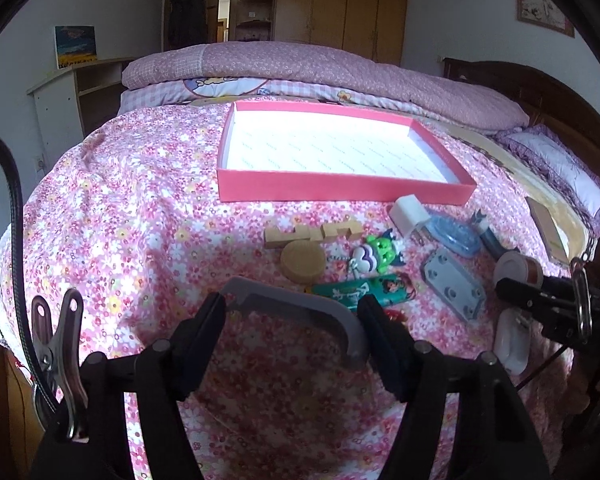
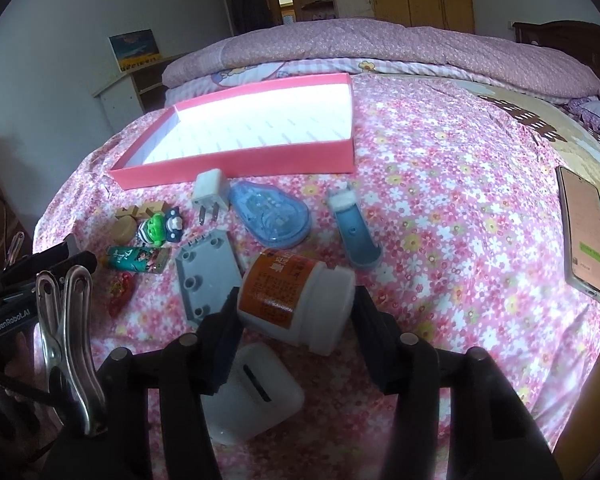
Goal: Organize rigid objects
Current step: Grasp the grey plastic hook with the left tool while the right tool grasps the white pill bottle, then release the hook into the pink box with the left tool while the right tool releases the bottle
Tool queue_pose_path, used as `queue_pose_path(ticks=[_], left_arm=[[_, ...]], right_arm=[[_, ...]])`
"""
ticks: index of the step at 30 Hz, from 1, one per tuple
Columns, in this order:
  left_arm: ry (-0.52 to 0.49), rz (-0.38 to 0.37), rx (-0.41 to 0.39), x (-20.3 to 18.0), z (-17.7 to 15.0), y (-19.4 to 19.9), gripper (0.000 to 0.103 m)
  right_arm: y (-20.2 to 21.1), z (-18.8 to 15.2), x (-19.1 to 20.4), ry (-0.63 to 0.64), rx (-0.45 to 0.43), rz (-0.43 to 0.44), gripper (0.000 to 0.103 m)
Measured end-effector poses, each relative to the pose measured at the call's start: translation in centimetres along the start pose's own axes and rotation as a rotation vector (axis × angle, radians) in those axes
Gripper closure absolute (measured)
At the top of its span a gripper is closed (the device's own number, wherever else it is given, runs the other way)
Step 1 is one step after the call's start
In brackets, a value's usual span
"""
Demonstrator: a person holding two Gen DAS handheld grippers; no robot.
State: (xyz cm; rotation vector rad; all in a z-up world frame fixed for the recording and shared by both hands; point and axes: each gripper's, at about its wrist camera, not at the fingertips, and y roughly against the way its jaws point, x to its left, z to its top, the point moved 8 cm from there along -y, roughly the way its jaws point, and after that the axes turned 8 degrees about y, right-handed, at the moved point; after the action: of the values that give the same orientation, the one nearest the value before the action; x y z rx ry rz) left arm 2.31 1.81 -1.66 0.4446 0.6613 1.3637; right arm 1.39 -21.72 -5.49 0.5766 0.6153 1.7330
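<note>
Left gripper [image 1: 292, 316] pinches a grey curved bracket [image 1: 300, 300] across its two ends, low over the bedspread on the near side of the pink tray [image 1: 340, 190]. Right gripper [image 2: 296, 312] pinches a white pill bottle [image 2: 296, 300] lying on its side, one finger on the labelled body, the other at the cap — also on the near side of the tray.

Handling, as a guess: bracket looks like stiff light plastic, thin, so it could twist in the pads; the hold across both ends seems sound. Bottle is smooth and round, probably light; it may roll or slip unless squeezed across the body.

Clutter between grippers and tray: white charger plug [image 2: 209, 190] and blue oval case [image 2: 270, 216] just beside the tray's near wall, grey plate [image 2: 206, 276] touching the bottle's side, wooden pieces [image 1: 312, 234], green toy [image 1: 380, 252]. White case [image 2: 256, 396] lies under the right gripper. Phone [image 2: 586, 232] sits well off from the tray. Tray is empty — a lift over the near wall looks needed.
</note>
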Motion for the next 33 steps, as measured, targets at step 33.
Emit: queue_pose_path(ticks=[33], left_arm=[[0.048,0.050,-0.018,-2.6,11.4,-6.8,0.031]], right_arm=[[-3.4,11.7,1.2,0.061,-0.059,0.049,0.049]])
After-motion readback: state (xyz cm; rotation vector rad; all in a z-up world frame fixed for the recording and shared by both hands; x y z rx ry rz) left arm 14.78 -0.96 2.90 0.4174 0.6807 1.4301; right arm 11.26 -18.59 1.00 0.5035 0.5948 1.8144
